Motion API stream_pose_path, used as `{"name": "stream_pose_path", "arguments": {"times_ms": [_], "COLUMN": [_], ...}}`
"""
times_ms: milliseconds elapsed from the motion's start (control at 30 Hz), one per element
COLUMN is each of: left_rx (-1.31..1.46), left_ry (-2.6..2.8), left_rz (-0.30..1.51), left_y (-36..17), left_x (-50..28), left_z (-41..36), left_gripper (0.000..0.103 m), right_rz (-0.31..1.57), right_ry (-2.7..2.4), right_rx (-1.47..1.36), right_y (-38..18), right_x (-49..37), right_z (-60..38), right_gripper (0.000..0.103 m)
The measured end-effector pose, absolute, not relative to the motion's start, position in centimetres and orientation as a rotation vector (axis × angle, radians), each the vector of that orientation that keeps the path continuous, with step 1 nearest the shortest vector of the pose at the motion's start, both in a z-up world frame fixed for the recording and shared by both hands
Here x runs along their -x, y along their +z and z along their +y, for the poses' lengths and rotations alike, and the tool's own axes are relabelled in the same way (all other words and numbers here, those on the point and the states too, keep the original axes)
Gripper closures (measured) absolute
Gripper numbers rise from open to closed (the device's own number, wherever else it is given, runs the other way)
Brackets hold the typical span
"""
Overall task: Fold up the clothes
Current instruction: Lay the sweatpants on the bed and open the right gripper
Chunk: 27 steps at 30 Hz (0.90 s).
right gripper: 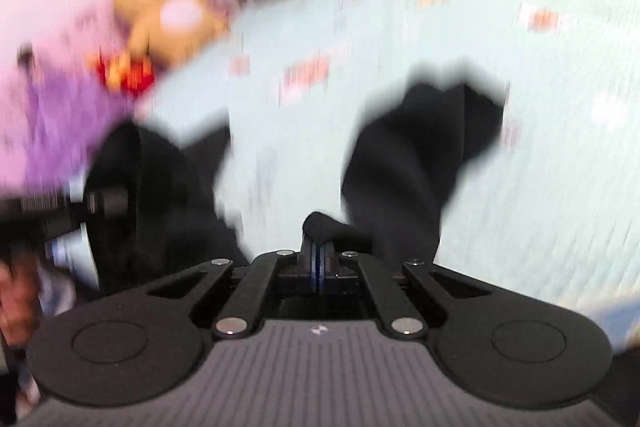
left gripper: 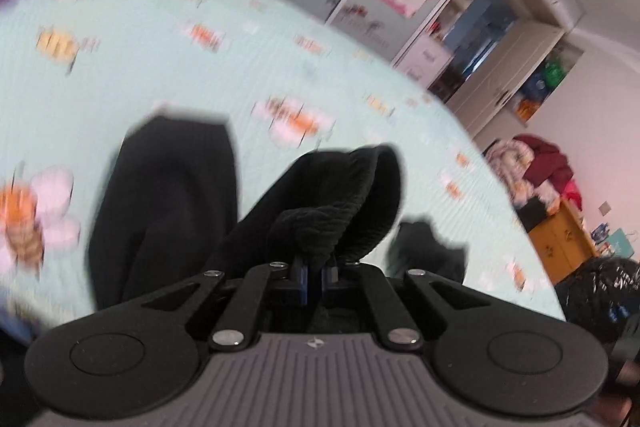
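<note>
Over the pale printed bedspread [left gripper: 160, 75], the black garment [left gripper: 332, 195] hangs bunched at 12 o'clock of both claws. Left gripper [left gripper: 315, 269] pinches a ribbed hem; right gripper [right gripper: 319, 257] nips only a small tuft. Risk: that thin bite slips under a fast pull, dropping one corner. Blur hides the garment's layout.

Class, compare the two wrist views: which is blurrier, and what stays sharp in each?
Right wrist view: heavier smear; bedspread and plush toys streak. Left wrist view: milder blur, ribbed black garment still readable. In both, gripper bodies stay sharp; fisheye bends the bed edge.
</note>
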<state>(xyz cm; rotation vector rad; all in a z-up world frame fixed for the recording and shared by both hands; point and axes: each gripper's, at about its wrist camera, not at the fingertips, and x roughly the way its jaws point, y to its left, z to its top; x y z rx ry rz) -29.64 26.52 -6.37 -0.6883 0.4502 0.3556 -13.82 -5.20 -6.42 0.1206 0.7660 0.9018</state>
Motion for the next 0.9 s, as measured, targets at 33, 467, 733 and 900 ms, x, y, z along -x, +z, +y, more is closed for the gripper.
{"name": "stream_pose_path", "arguments": {"times_ms": [33, 467, 733, 900], "left_rx": [0.687, 0.704, 0.798, 0.761], "left_ry": [0.349, 0.377, 0.394, 0.374], "left_rz": [0.411, 0.455, 0.537, 0.497], "left_y": [-4.5, -5.6, -13.1, -12.4], "left_x": [29.1, 26.1, 28.2, 29.5], "left_z": [27.0, 27.7, 28.1, 27.2], "left_gripper": [0.100, 0.097, 0.097, 0.086], "right_rz": [0.718, 0.556, 0.776, 0.666], "right_ry": [0.899, 0.765, 0.812, 0.978], "right_rx": [-0.168, -0.424, -0.279, -0.035], "right_y": [-4.1, -0.7, -10.4, -10.0], "right_x": [12.3, 5.0, 10.9, 16.4], "right_z": [-5.2, -6.9, -5.6, 0.8], "right_gripper": [0.103, 0.052, 0.051, 0.037]}}
